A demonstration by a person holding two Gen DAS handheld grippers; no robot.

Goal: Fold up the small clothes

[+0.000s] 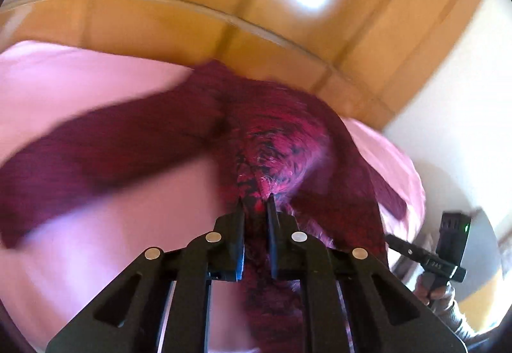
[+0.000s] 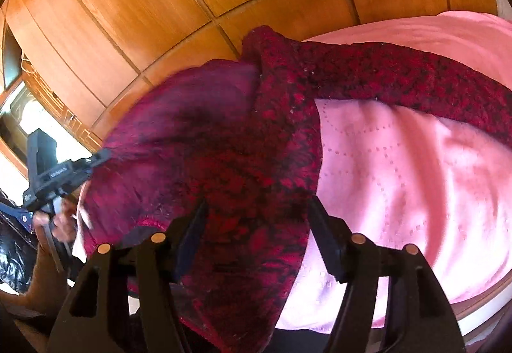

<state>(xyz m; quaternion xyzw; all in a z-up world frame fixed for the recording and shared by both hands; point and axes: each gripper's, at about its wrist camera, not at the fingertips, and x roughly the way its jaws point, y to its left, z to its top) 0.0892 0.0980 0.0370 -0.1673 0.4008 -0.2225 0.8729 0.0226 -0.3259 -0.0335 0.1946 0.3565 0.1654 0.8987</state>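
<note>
The left gripper (image 1: 255,204) has its two black fingers pinched together on a fold of the dark red and black knitted garment (image 1: 281,142), which bunches up just ahead of its tips and trails back beneath it. From that pinch, one long sleeve (image 1: 96,154) of the garment runs off to the gripper's left, over the pale pink quilted cloth (image 1: 96,78) that covers the surface under it. Beyond the cloth stands a wall of glossy orange-brown wooden panels (image 1: 160,17).

To the right, the right gripper (image 2: 257,209) stands with its fingers well apart, the knitted body of the garment lying between them; neither pad clearly presses on it. Ahead of this gripper and to its right, another sleeve (image 2: 416,81) stretches across the pink cloth. The person's hand (image 2: 60,222) on the left gripper's handle shows off to its left.
</note>
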